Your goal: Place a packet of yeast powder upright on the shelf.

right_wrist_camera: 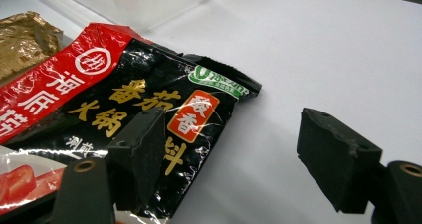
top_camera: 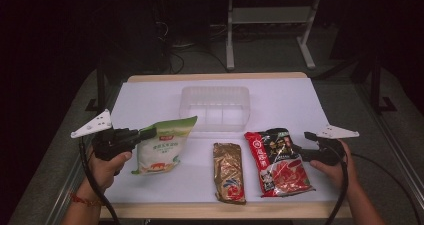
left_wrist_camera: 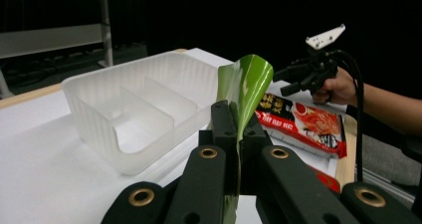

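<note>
Altogether three packets (top_camera: 229, 171), one tray (top_camera: 216, 108)

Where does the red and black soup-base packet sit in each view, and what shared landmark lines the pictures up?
High view: the red and black packet lies flat right of centre, beside the right gripper.
Left gripper view: right of middle, beyond the green and white bag clamped in the left gripper.
Right gripper view: left half, under one jaw.
Shared landmark: the clear divided tray, seen in the high and left gripper views.

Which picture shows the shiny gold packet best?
The high view: the gold packet lies whole on the table, between two other packets. The right gripper view catches just a crinkled corner.
</note>
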The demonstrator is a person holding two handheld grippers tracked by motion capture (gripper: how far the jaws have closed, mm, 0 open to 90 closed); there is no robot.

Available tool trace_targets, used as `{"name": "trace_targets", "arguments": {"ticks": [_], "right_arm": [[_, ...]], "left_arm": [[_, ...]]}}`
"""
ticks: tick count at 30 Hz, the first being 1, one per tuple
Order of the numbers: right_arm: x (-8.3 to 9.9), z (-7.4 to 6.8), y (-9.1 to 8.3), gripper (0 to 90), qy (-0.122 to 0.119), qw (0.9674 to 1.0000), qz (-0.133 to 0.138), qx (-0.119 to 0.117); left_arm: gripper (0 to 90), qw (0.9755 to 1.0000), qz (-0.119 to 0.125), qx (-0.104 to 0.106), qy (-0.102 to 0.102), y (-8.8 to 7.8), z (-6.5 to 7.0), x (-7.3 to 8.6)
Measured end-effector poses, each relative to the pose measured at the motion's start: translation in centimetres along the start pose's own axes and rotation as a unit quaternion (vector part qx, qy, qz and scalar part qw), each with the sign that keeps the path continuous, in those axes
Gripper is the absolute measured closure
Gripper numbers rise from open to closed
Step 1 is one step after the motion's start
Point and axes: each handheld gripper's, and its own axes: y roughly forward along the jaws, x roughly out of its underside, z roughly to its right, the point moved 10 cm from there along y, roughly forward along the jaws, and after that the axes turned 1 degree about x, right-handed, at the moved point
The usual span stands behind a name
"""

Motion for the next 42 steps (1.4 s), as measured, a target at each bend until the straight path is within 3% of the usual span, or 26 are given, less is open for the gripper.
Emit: {"name": "trace_targets", "arguments": {"ticks": [5, 16, 24, 37, 42], "right_arm": [[0.0, 0.2, -0.4, 26.6, 0.004, 1.0, 0.006, 0.004], [0.0, 0.2, -0.6, 26.6, 0.006, 0.9999, 0.007, 0.009], [0.0, 0.3, -0.6, 26.6, 0.012, 0.9999, 0.007, 0.009], [0.1, 0.6, -0.8, 26.5, 0.016, 0.9997, 0.009, 0.014], [0.1, 0.7, -0.8, 26.5, 0.018, 0.9997, 0.01, 0.016]], "left_arm": [[90.0, 0.9997, 0.02, -0.014, -0.008, -0.2, -0.3, -0.6], [90.0, 0.9989, 0.044, -0.007, -0.013, 0.2, 0.3, -2.3], [90.0, 0.9976, 0.067, -0.009, -0.013, 0.8, 0.7, -4.8], [90.0, 0.9962, 0.084, -0.017, -0.015, 3.4, -0.2, -8.2], [90.0, 0.9956, 0.089, -0.026, -0.018, 4.8, -1.2, -9.5]]}}
